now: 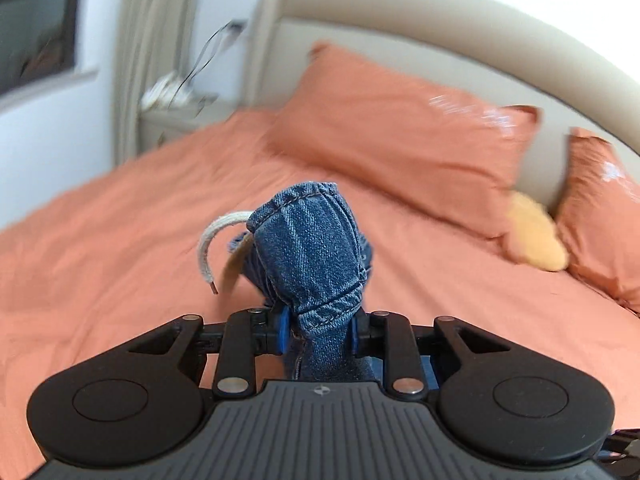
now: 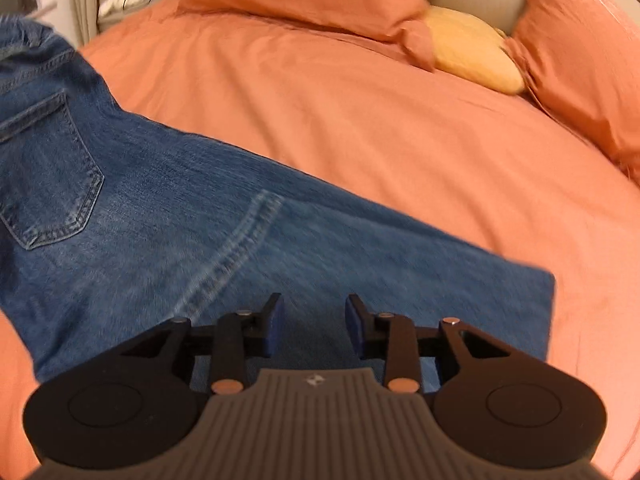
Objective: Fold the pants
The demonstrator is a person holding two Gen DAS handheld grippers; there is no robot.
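Blue denim pants lie spread on the orange bed, back pocket at the left, leg hem at the right. My right gripper is open and empty, hovering just above the leg fabric near the front edge. In the left wrist view my left gripper is shut on a bunched fold of the pants, the waistband standing up above the fingers. A white drawstring curls out to the left of the bunch.
The orange bedsheet covers the bed. Orange pillows and a yellow cushion lie against the beige headboard. A bedside table with cables stands at the far left by the curtain.
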